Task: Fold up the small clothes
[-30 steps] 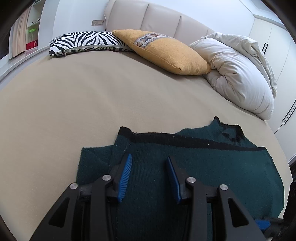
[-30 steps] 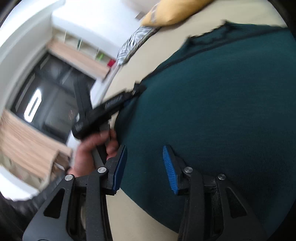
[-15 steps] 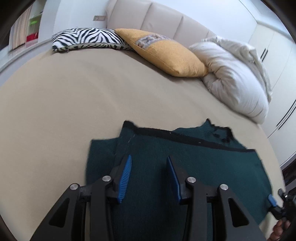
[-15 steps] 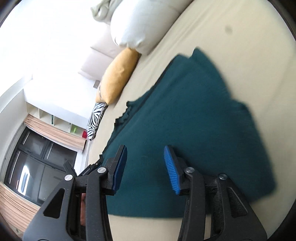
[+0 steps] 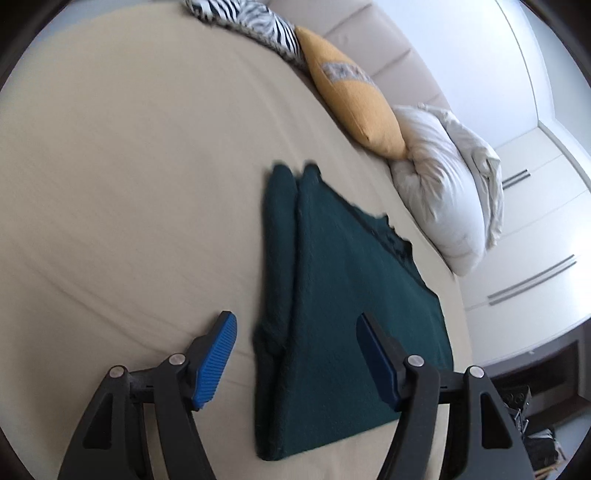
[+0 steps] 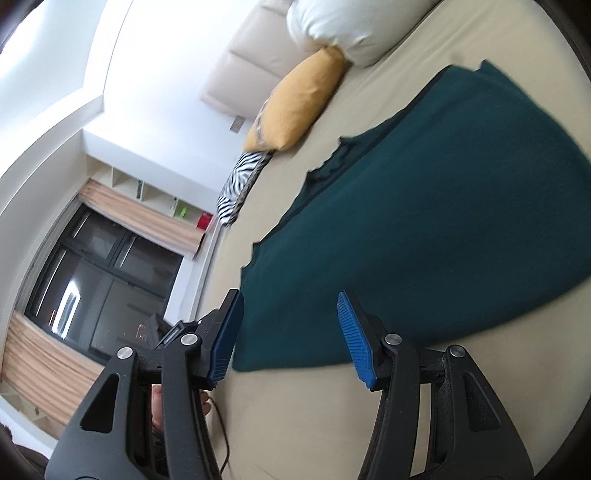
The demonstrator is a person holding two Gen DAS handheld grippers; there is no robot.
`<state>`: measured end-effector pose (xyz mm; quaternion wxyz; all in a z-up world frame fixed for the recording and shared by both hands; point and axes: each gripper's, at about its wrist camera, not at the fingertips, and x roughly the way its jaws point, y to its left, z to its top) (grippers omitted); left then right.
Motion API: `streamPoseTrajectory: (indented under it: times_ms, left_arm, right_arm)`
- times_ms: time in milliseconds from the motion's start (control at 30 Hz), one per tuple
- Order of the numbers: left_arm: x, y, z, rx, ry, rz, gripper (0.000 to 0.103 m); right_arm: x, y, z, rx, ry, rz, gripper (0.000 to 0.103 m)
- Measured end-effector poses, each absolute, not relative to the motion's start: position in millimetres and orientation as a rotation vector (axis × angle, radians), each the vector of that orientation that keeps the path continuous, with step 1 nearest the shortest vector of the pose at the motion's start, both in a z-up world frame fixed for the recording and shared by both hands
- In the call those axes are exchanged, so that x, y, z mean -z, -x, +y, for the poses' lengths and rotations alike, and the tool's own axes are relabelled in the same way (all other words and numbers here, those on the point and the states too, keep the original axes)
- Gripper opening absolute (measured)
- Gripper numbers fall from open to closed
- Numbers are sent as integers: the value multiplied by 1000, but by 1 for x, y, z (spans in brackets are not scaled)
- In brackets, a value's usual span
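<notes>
A dark teal knit garment with black trim lies flat on the beige bed, one sleeve folded alongside its left edge. My left gripper hovers over the garment's near left edge, its jaws opening, and the blue pads touch nothing. In the right wrist view the same garment spreads up to the right. My right gripper hangs above its near corner, jaws opening too, with cloth below them and no grip on it.
A yellow cushion, a zebra-striped pillow and a bundled white duvet line the headboard. White wardrobe doors stand beyond the bed's right side. A dark window and a hand show at the right wrist view's left.
Both grippers have opened wider and pulled back from the garment. The left view has rolled, so the garment now runs away diagonally. The right view has risen and shows the whole garment.
</notes>
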<state>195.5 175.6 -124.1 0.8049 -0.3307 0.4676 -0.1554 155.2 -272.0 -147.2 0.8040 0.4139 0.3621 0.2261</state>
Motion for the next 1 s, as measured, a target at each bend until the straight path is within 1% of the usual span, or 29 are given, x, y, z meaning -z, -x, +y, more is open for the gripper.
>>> streamPoseTrajectory:
  times_ms: [167, 300, 367, 400, 433, 500, 733, 1000]
  left_arm:
    - [133, -206, 176, 361, 759, 1015, 69]
    - [132, -212, 165, 394, 697, 1055, 63]
    - [134, -212, 166, 400, 694, 1072, 52]
    - [136, -213, 168, 396, 708, 1081, 40]
    - [140, -213, 173, 396, 745, 1090, 30]
    - [147, -212, 182, 407, 798, 1096, 25]
    - [142, -210, 181, 427, 770, 1076, 18]
    - [130, -210, 180, 446, 758, 1044, 16]
  right_arm:
    - [133, -152, -245, -543, -871, 789, 52]
    - [130, -147, -240, -567, -871, 800, 52]
    - [132, -149, -243, -572, -879, 809, 52]
    - [133, -153, -238, -578, -877, 821, 52]
    - [133, -153, -239, -582, -872, 828, 52]
    - [134, -159, -230, -585, -848, 855, 52]
    - [136, -191, -197, -602, -780, 931, 52]
    - [146, -247, -140, -631, -672, 1024, 52]
